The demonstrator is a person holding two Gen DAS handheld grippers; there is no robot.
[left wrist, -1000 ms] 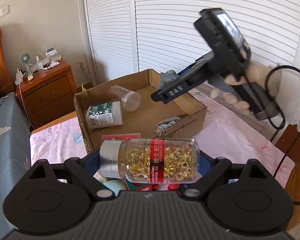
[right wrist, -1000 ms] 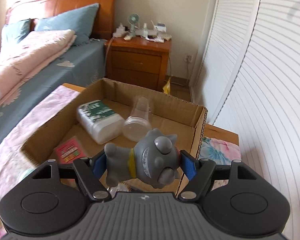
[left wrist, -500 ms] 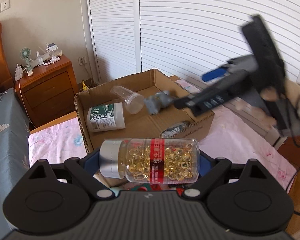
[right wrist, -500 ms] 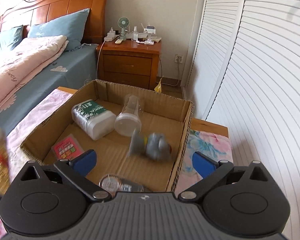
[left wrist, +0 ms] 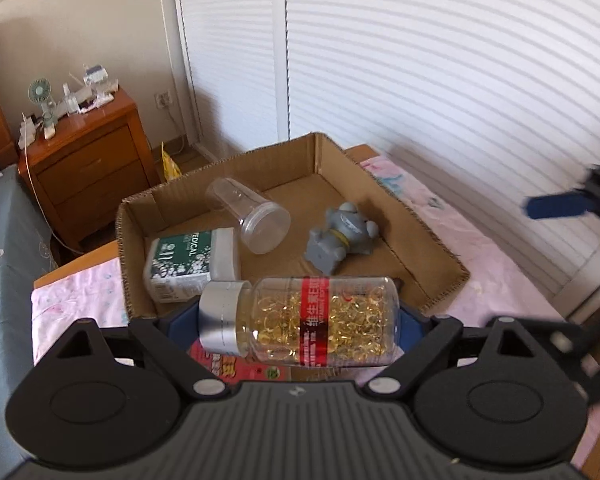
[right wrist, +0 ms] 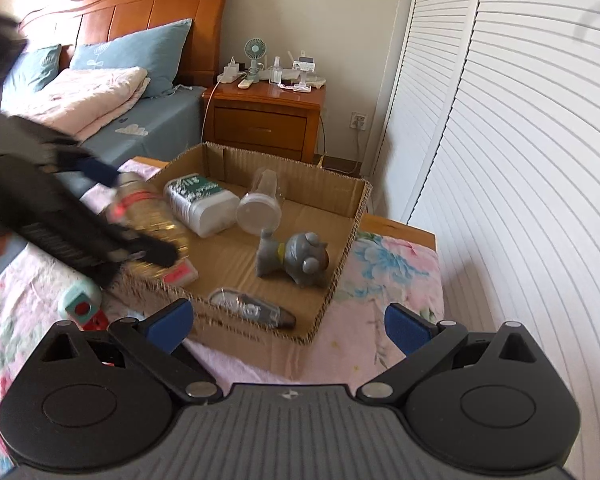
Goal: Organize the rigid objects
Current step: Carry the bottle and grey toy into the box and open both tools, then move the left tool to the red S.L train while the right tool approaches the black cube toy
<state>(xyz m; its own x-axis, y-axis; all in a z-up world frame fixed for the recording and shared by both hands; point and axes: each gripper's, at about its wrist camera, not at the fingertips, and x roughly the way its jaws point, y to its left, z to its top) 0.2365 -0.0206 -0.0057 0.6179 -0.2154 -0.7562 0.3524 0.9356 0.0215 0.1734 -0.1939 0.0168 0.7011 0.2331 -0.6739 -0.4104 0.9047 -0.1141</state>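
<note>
Your left jaws are clamped end to end on a capsule bottle [left wrist: 300,320], one pad on the silver cap, the other on the base, so the left gripper [left wrist: 300,322] carries it lying crosswise just over the near edge of the box [left wrist: 432,236]. Your right jaws have just been opening and now stand spread wide with nothing between them; the right gripper [right wrist: 286,326] hangs short of the box's near wall, and the grey toy [right wrist: 296,258] lies free on the box floor.

That bottle looks like hard, clear plastic, smooth and probably a little slippery, with loose capsules that will shift as you tip it. It should be light to middling in weight. Gripping it by the ends works while it stays level; across the labelled middle would likely be surer if you must retake it. Lower it close to the cardboard before letting go, or it may roll.

In the box the toy lies on its side near the right wall. It looks stiff and light, with a lumpy shape best taken across the body. Beside it, a clear cup [left wrist: 252,216] lies on its side against a white tub [left wrist: 192,262] with a green label. A red packet [right wrist: 180,274] and a small bottle [right wrist: 252,308] sit by the near wall.

Outside the box, on the flowered cloth of the counter [right wrist: 392,280], a mint-coloured item [right wrist: 80,304] is still to be packed.
</note>
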